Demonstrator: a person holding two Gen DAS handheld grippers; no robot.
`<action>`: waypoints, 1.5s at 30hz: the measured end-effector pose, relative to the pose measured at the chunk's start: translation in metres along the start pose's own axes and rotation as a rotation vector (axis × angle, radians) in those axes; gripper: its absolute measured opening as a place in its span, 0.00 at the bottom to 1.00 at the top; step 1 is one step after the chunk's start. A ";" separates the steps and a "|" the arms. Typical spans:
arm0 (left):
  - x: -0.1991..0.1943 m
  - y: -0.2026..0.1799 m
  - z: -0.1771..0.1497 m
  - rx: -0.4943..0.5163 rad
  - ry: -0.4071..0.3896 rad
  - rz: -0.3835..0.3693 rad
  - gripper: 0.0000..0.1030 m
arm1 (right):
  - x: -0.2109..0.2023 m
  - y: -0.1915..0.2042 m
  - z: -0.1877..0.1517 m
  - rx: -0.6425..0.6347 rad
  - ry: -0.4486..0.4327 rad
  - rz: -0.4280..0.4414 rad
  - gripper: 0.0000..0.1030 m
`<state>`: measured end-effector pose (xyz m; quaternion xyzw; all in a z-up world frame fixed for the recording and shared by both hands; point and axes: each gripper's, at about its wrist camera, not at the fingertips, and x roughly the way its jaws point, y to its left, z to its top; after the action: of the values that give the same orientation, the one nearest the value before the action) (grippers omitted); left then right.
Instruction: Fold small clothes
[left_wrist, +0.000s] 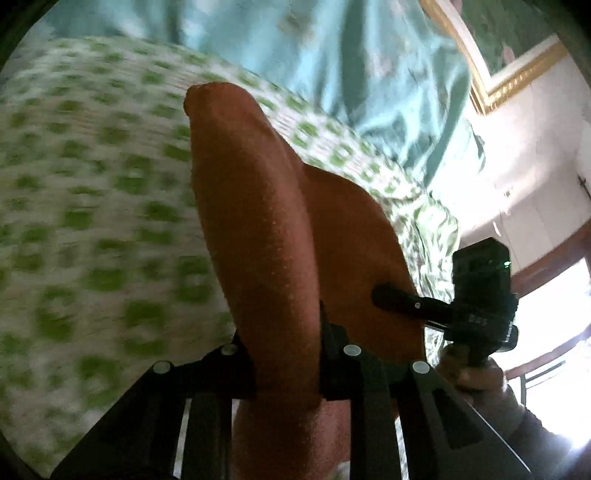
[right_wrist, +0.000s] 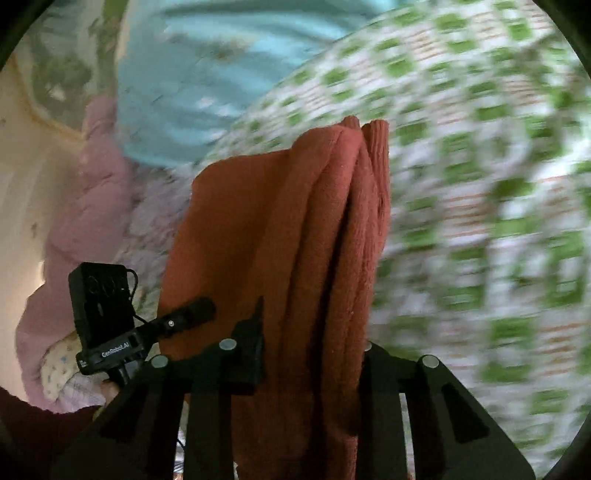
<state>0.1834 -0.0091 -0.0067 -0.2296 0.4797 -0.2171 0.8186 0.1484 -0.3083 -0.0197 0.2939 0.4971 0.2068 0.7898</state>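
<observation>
A rust-red towelling cloth (left_wrist: 258, 229) hangs folded in several layers, held up above the bed. My left gripper (left_wrist: 286, 354) is shut on one end of it, the cloth bunched between the jaws. My right gripper (right_wrist: 310, 350) is shut on the other end of the same cloth (right_wrist: 325, 221), whose layered folds stand upright between the jaws. Each view shows the other gripper's black camera unit: the right one (left_wrist: 480, 291) and the left one (right_wrist: 103, 314), close alongside. Both views are motion-blurred.
A white bedsheet with green squares (left_wrist: 92, 206) lies below the cloth. A light blue satin cover (left_wrist: 332, 66) lies at the far side. A pink quilted garment (right_wrist: 92, 206) lies left in the right wrist view. A gold-framed picture (left_wrist: 517, 77) hangs on the wall.
</observation>
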 end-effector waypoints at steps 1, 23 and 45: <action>-0.016 0.013 -0.003 -0.022 -0.011 0.017 0.19 | 0.011 0.008 -0.001 -0.006 0.013 0.026 0.27; -0.075 0.181 -0.007 -0.341 -0.030 0.078 0.60 | 0.111 0.065 -0.013 -0.146 0.207 -0.029 0.61; -0.095 0.168 0.060 -0.237 -0.171 0.284 0.60 | 0.065 0.095 -0.027 -0.183 0.097 -0.004 0.51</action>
<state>0.2169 0.1900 -0.0139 -0.2719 0.4580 -0.0214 0.8461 0.1478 -0.1910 -0.0081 0.2093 0.5145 0.2635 0.7887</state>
